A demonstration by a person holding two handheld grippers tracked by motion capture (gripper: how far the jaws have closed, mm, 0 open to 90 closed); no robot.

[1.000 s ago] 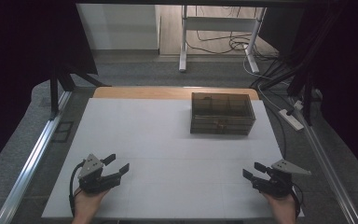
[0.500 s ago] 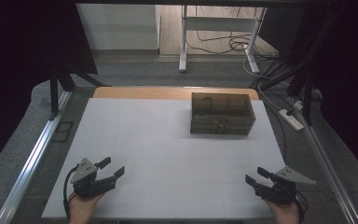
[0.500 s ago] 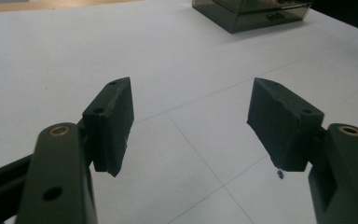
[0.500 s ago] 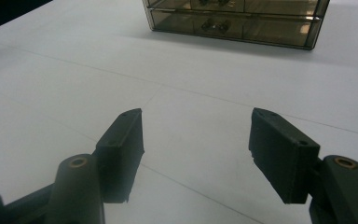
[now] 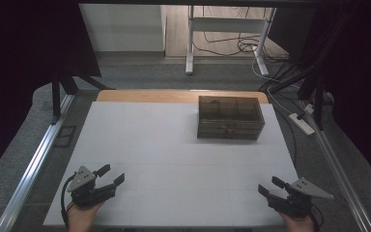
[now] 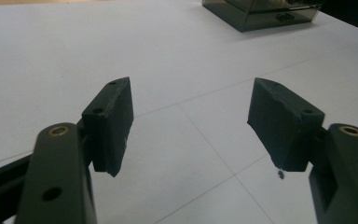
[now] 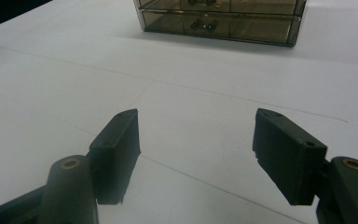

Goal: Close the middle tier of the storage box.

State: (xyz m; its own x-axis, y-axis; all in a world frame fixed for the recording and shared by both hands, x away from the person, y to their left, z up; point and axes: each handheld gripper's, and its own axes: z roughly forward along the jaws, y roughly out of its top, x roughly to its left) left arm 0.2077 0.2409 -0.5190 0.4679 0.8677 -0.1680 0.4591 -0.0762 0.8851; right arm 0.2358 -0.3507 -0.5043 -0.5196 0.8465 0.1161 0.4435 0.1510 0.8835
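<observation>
A: Where do the two grippers stand on the table [image 5: 174,145]?

B: Both are near the front edge. The left gripper [image 5: 110,175] is close to the front left corner, and the right gripper [image 5: 270,186] is close to the front right corner. They are well apart from each other. A hand holds each one from below, at the bottom of the high view.

A: What is the state of the jaws?

B: On both grippers the jaws are spread wide and hold nothing. In the left gripper view [image 6: 189,121] I see only white table surface between the two black jaws. In the right gripper view [image 7: 196,140] it is the same.

A: Is something else on the table?

B: Yes, a smoky transparent drawer box [image 5: 230,117]. It stands near the back edge, toward the right side, far from both grippers. From the right gripper view the box [image 7: 219,18] shows its front with small dark handles. From the left gripper view only a corner of the box [image 6: 265,14] is visible at the top.

A: Is the box touched by a gripper?

B: No, it stands alone.
</observation>
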